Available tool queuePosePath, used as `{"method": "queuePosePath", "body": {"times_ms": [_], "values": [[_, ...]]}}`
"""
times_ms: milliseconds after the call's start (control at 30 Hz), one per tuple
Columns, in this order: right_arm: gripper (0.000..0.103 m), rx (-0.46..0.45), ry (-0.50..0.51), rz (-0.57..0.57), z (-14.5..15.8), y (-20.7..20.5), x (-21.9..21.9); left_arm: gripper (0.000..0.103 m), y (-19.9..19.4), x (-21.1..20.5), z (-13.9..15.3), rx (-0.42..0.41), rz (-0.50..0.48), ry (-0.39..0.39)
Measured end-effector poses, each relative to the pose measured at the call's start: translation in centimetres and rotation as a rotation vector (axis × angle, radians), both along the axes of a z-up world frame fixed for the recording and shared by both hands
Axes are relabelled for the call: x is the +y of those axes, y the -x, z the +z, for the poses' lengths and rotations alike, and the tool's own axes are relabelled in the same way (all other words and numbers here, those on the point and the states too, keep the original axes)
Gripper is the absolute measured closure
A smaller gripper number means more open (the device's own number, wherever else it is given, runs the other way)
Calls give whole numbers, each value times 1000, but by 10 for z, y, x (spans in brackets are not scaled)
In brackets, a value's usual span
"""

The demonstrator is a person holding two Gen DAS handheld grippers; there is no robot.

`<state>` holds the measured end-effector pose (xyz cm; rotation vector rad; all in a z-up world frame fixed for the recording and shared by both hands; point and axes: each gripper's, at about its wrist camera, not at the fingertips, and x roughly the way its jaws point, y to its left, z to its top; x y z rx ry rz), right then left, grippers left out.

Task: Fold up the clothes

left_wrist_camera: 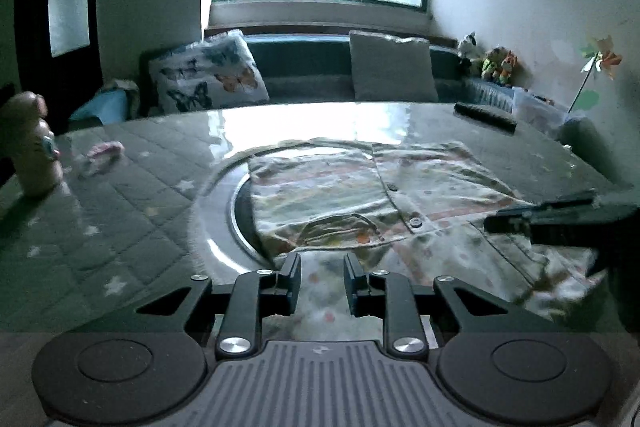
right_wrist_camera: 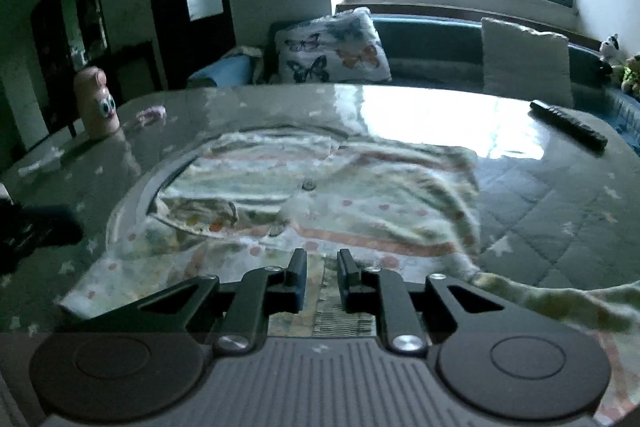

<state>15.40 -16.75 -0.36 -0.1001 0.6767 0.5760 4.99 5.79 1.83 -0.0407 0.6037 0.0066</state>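
Observation:
A pale patterned button-up shirt (left_wrist_camera: 352, 195) lies spread on the glass-topped table (left_wrist_camera: 120, 227), partly over a round metal ring set in it. My left gripper (left_wrist_camera: 322, 263) is open, its fingers straddling the shirt's near edge with cloth between them. My right gripper (right_wrist_camera: 322, 259) is open over the shirt's (right_wrist_camera: 320, 195) near hem, cloth showing between the fingers. The right gripper also shows in the left wrist view (left_wrist_camera: 540, 215) at the shirt's right side.
A pink figurine with googly eyes (right_wrist_camera: 96, 103) stands at the table's far left. A dark remote (right_wrist_camera: 568, 125) lies at the far right. A small pink item (left_wrist_camera: 100, 155) lies near the figurine. A sofa with cushions (left_wrist_camera: 208, 71) is behind the table.

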Motion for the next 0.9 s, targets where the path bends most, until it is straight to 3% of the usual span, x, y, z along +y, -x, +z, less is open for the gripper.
{"method": "queuePosePath", "body": {"times_ms": [200,367,900], "values": [[87,30,20,5,-18,-10,3,80,-34,3,-21,58,8,-12],[87,7,45,16,-18,-4,-1,80,-39,14,-38,99,33,-6],[82,-46,87,74,-18,54,-22,79,-37,-1,-26,88,32,-43]]}}
